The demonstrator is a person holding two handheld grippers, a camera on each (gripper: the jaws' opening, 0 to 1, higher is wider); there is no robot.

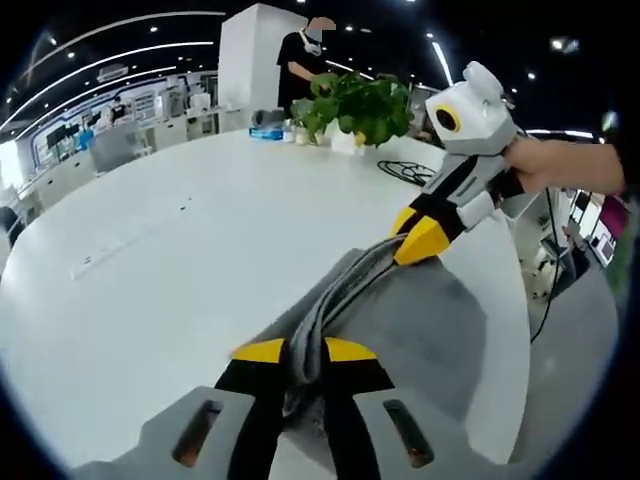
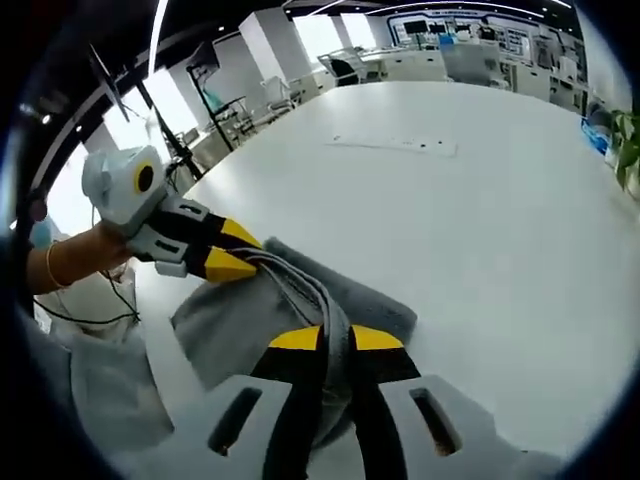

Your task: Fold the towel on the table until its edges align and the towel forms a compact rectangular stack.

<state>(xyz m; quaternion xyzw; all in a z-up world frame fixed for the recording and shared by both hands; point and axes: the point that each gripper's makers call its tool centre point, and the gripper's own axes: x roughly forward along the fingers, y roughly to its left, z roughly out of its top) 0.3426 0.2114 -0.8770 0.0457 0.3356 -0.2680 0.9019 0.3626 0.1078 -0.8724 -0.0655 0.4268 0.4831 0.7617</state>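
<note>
Towel (image 1: 400,320): grey, bunched, held stretched above the white desk (image 1: 180,250) near its edge. Left gripper (image 1: 304,352): jaws clamped on one gathered end. Right gripper (image 2: 335,340): jaws clamped on the other.

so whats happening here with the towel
A person is folding a grey towel on a white table with two handheld grippers. The left gripper and the right gripper are each shut on a bunched edge, holding it stretched between them above the rest of the towel.
</note>
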